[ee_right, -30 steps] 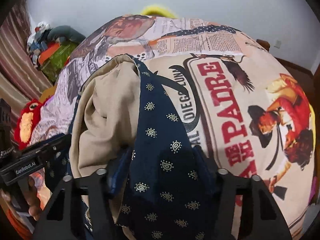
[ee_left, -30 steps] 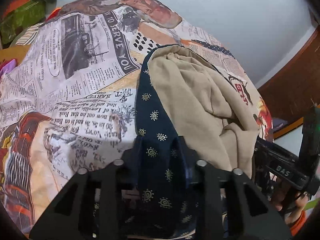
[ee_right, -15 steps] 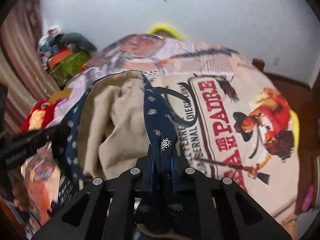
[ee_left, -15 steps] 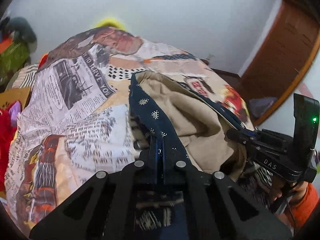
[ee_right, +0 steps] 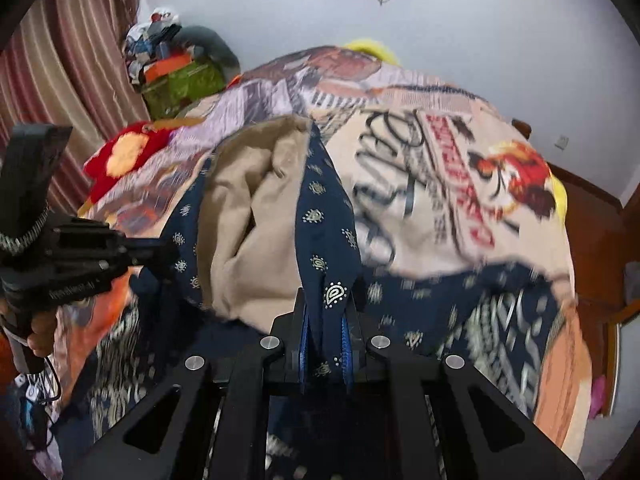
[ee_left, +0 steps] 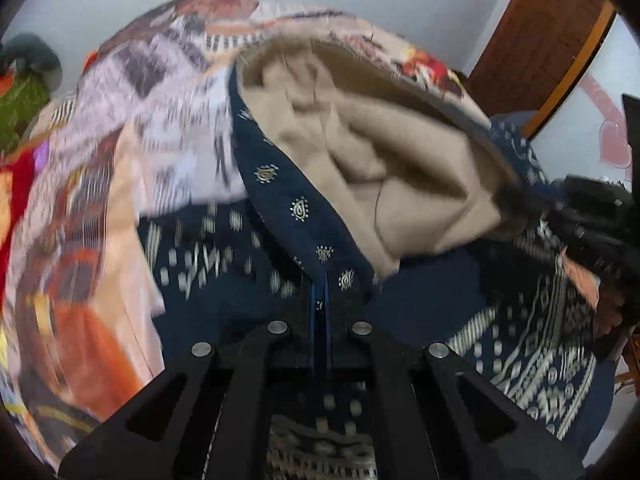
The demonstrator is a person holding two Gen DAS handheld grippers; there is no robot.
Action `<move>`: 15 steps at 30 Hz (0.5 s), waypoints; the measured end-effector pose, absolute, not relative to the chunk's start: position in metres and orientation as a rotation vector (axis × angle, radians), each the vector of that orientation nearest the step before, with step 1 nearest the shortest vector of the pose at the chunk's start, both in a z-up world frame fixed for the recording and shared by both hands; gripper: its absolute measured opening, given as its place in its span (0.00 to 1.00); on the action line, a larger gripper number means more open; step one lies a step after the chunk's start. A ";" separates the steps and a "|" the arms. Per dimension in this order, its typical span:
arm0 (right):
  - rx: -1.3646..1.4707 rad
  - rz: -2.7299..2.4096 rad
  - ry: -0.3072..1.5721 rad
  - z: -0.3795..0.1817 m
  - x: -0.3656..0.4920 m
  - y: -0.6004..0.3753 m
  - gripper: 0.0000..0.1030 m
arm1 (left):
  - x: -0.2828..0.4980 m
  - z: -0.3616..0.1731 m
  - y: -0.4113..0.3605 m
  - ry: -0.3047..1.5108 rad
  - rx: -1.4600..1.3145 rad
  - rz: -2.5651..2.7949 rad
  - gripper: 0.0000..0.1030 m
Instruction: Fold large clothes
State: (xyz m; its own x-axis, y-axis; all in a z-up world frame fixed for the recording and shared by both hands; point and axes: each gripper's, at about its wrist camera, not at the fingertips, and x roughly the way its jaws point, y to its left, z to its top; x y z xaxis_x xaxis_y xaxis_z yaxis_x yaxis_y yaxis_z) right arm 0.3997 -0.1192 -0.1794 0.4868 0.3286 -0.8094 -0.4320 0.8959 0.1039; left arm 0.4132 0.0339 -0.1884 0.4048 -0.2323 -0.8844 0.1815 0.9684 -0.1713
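Observation:
A large navy garment (ee_left: 296, 208) with small gold paisley marks and a beige lining (ee_left: 384, 152) hangs lifted above the printed bedspread (ee_left: 160, 112). My left gripper (ee_left: 320, 300) is shut on its navy edge. My right gripper (ee_right: 326, 316) is shut on the other navy edge (ee_right: 324, 216), with the beige lining (ee_right: 244, 220) sagging between. The garment's patterned lower part (ee_right: 500, 312) lies across the bed's near end. The left gripper's body (ee_right: 76, 256) shows at the left of the right wrist view.
The bedspread (ee_right: 460, 168) carries newspaper and poster prints. A pile of bags and clothes (ee_right: 176, 68) sits at the far left by a striped curtain (ee_right: 68, 64). A red and yellow cloth (ee_right: 124, 152) lies on the bed's left. A wooden door (ee_left: 548, 28) stands at right.
Both grippers have closed on the navy edges and risen, lifting the garment off the bed. The beige lining now sags between them and the patterned lower part has come into view.

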 end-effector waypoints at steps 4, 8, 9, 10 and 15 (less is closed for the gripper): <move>-0.142 0.459 0.962 -0.173 0.380 -0.121 0.11 | 0.388 -0.181 0.041 1.131 -0.096 -0.256 0.02; -0.161 0.462 0.963 -0.160 0.373 -0.123 0.17 | 0.377 -0.156 0.043 1.048 -0.049 -0.244 0.03; -0.157 0.463 0.957 -0.156 0.371 -0.123 0.21 | 0.376 -0.150 0.045 1.031 -0.049 -0.240 0.05; -0.144 0.469 0.942 -0.149 0.371 -0.125 0.27 | 0.377 -0.144 0.047 1.015 -0.051 -0.232 0.08; -0.080 0.500 0.871 -0.124 0.378 -0.129 0.62 | 0.399 -0.128 0.062 0.959 -0.068 -0.178 0.37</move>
State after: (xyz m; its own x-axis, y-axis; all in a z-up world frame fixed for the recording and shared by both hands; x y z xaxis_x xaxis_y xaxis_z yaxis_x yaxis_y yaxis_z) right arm 0.3777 -0.1288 -0.1243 0.5372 0.3874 -0.7492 -0.4511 0.8825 0.1329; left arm 0.3988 0.0617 -0.1275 0.5608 -0.1811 -0.8079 0.1206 0.9833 -0.1367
